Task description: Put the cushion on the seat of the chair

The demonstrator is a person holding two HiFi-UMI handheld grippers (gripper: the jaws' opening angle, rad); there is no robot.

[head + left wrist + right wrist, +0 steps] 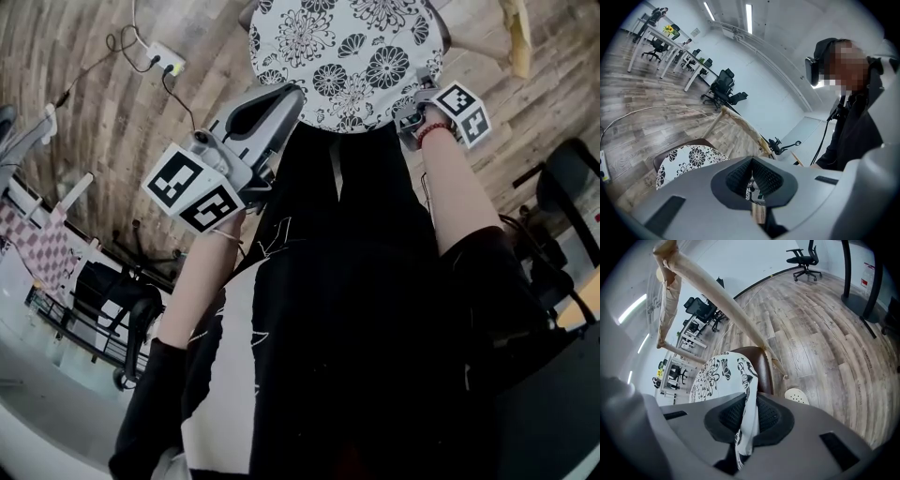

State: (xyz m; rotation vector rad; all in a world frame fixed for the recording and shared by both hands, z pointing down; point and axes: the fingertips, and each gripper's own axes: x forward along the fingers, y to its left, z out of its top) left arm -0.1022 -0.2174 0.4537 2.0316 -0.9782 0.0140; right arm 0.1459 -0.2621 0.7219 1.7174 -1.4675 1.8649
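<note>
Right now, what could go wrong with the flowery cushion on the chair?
Only the right claw pinches the flowered cushion, by a thin edge, so it may slip free. The left claw is shut and empty, so any pull could drag the cushion crooked on the brown chair seat. The wrapped chair frame stands close; a claw might bump it.

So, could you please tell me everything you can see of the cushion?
The cushion is round, thin and soft-looking, white fabric printed with black flowers. It lies over the dark brown chair seat, whose rim shows beside it. The right gripper is shut on its edge, a fold of fabric standing between its jaws. The left gripper, jaws together, sits at the other edge; whether it grips is unclear.
</note>
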